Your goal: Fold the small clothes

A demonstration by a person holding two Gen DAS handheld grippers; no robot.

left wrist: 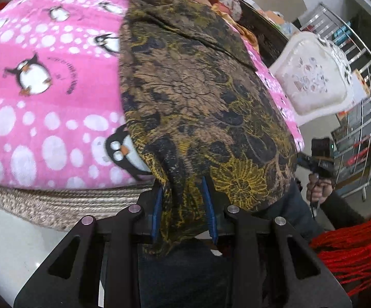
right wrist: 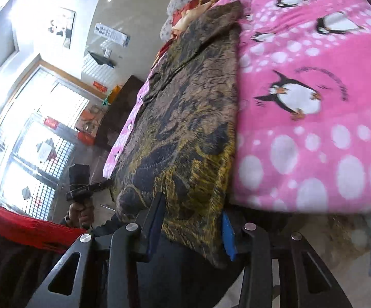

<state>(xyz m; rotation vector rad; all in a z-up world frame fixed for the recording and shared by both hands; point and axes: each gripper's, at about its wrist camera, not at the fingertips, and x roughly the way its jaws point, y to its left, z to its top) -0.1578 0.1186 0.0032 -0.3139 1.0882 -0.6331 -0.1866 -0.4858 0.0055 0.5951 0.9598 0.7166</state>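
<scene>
A brown, black and yellow patterned garment point(left wrist: 198, 97) lies stretched across a pink penguin blanket point(left wrist: 44, 89), its near edge hanging over the blanket's front. The left gripper point(left wrist: 185, 200) has that hanging edge bunched between its blue pads, jaws clenched on the cloth. In the right wrist view the right gripper point(right wrist: 193, 215) straddles another stretch of the same edge; cloth fills the gap between its jaws, and they look clamped on the garment. Each camera catches the other gripper off to the side in a hand point(left wrist: 319, 190). A red knitted piece point(left wrist: 352, 254) lies at the lower right.
</scene>
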